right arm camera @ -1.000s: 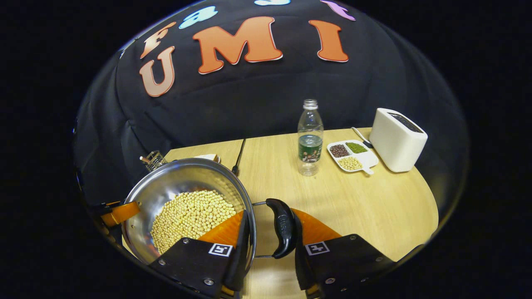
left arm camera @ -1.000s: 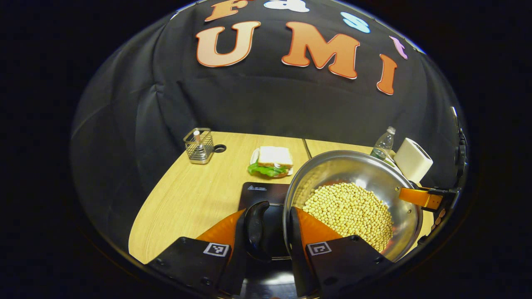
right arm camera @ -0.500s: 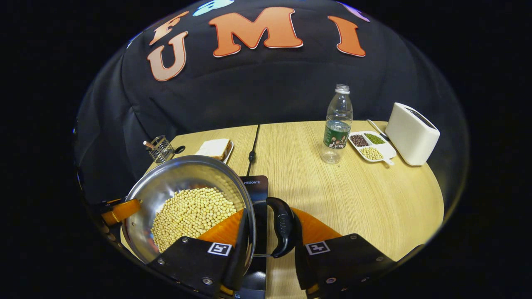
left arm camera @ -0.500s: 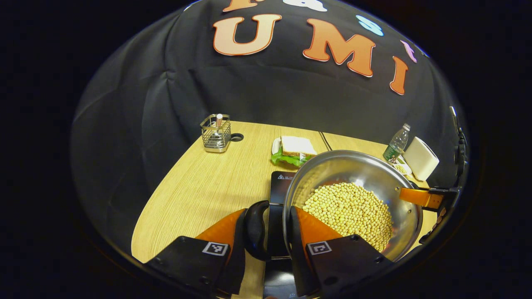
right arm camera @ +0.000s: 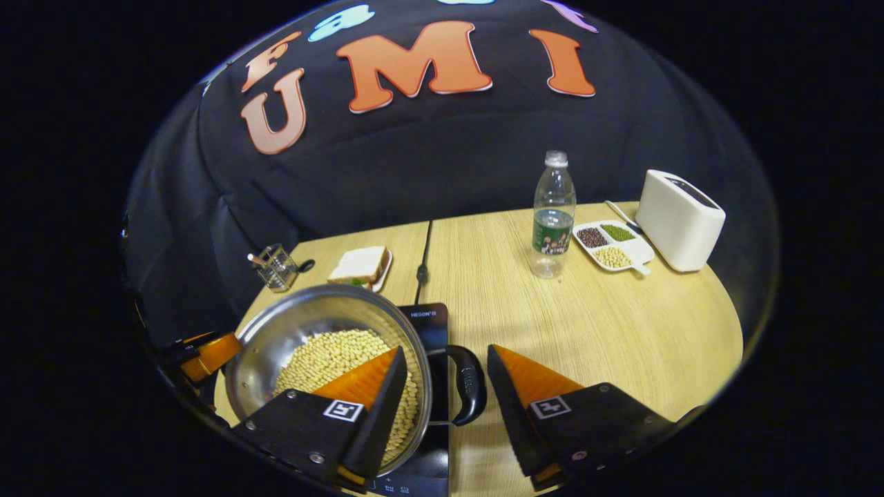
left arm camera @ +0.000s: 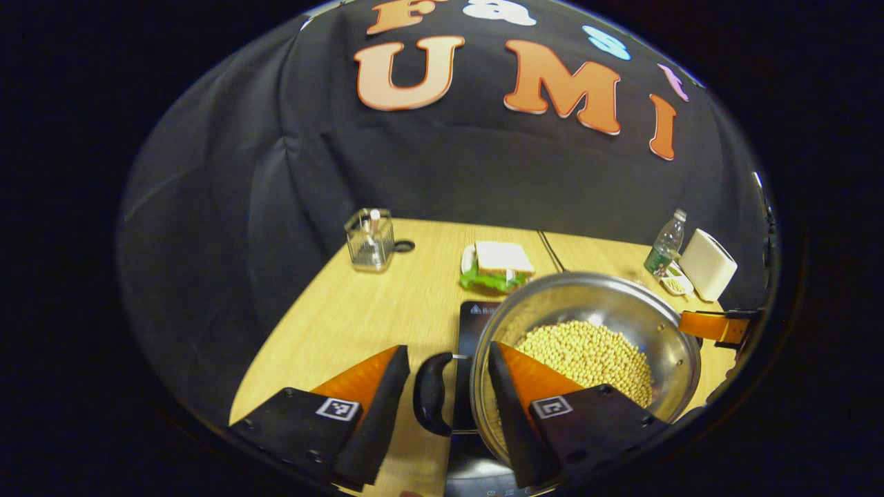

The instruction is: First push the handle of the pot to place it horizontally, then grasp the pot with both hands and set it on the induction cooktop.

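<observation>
A steel pot (left arm camera: 573,297) full of soybeans (left arm camera: 587,352) sits on the black induction cooktop (left arm camera: 476,314). Its two black side handles lie level. In the left gripper view, my left gripper (left arm camera: 445,390) is open, with one handle (left arm camera: 431,393) loose between its spread fingers. In the right gripper view, my right gripper (right arm camera: 445,383) is also open around the other handle (right arm camera: 471,386), beside the pot (right arm camera: 304,324) and cooktop (right arm camera: 431,321). Each view shows the other gripper at the pot's far side (left arm camera: 718,326) (right arm camera: 207,352).
On the wooden table stand a sandwich plate (right arm camera: 359,266), a wire holder (right arm camera: 276,268), a water bottle (right arm camera: 551,214), a divided tray of beans (right arm camera: 613,246) and a white toaster (right arm camera: 680,219). A cable (right arm camera: 423,255) runs back from the cooktop.
The pot has come down onto the cooktop. Both grippers, shut on the handles before, have opened and let them go.
</observation>
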Demonstrator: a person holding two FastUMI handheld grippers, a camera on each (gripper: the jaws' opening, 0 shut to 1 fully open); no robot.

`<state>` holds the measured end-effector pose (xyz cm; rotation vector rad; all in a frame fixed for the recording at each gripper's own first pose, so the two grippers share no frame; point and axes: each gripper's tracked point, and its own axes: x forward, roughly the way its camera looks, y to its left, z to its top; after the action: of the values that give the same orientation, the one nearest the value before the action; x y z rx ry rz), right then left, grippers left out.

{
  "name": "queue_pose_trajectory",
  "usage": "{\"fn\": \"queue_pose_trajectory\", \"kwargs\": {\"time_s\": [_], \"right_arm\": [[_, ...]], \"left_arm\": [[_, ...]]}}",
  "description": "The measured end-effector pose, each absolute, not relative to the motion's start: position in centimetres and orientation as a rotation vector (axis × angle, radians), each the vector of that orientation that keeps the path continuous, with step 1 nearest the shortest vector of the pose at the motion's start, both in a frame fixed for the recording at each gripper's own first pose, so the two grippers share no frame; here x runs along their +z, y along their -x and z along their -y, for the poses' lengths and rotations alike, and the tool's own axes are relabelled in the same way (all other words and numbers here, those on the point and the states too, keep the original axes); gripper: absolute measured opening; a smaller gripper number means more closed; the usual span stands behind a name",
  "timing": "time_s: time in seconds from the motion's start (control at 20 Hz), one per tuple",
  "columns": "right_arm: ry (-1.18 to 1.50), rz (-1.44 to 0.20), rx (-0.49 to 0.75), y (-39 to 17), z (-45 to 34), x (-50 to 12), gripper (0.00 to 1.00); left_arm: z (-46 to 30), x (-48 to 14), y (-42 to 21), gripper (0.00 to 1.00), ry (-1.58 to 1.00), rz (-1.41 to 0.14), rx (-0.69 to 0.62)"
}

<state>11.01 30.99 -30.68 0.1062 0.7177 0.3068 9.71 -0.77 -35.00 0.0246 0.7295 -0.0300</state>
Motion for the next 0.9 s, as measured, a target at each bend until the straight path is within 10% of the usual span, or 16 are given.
{"fn": "queue_pose_trajectory", "kwargs": {"time_s": [0.1,0.9], "right_arm": [[-0.103,-0.644,0.293,-11.3,-28.9,-26.9,0.88],[0.019,-0.133,0.083,-5.6,-6.8,-2.1,0.94]], "left_arm": [[1.6,-29.9,-9.9,0.97,0.018,-0.654,-0.025],[-0.8,4.8,-1.5,0.99,-0.033,-0.044,0.087]]}}
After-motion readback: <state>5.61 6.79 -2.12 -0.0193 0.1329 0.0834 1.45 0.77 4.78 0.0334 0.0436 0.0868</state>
